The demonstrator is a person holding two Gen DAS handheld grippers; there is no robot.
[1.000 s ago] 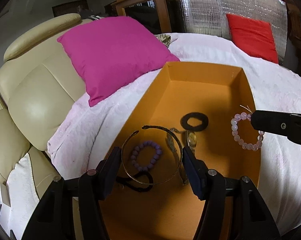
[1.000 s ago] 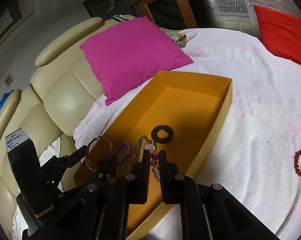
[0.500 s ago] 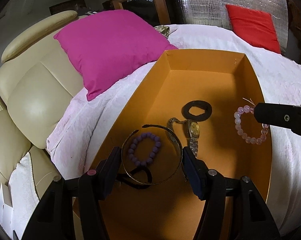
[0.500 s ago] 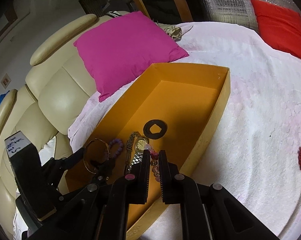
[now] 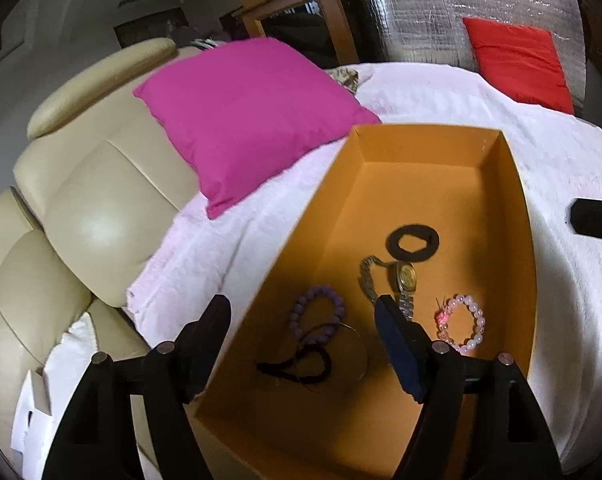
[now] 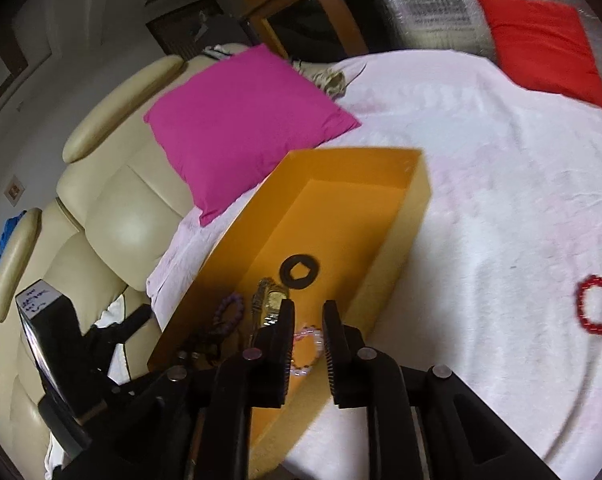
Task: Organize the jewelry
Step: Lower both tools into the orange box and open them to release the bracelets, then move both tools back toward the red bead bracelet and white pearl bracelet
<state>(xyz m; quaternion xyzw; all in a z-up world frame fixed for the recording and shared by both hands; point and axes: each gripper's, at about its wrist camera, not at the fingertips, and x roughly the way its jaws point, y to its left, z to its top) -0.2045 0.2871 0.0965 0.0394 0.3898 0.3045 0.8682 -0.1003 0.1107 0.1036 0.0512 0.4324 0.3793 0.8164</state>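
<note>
My left tool point(image 5: 301, 320) stands wide and is spreading further, its fingers straddling the near left wall of the orange box point(image 5: 527, 216) with nothing pressed between them; the thin gold bangle point(image 5: 355, 354) lies loose on the box floor just below, overlapping a black cord loop point(image 5: 301, 366) and the purple bead bracelet point(image 5: 319, 314). My right tool point(image 6: 307, 312) is parted only a little and is opening; the pink bead bracelet point(image 6: 307, 346) shows through the gap but lies on the box floor, clear of the pads. The box sits on a bed covered in a pale pink blanket point(image 6: 501, 184), its long left wall running near the blanket's edge, beyond which the cream leather sofa point(image 5: 89, 208) begins. A magenta cushion point(image 5: 249, 116) leans at the box's far left corner, nearly touching it. Inside, the far half of the box is bare floor. The near half holds a black ring-shaped band point(image 5: 413, 242), a gold watch point(image 5: 401, 280) just beside it, then the bead bracelets. To the right of the box the blanket lies open, with only a red bead bracelet point(image 6: 597, 310) on it, well apart from the box wall. A red cushion point(image 6: 541, 40) rests at the far edge of the bed.
</note>
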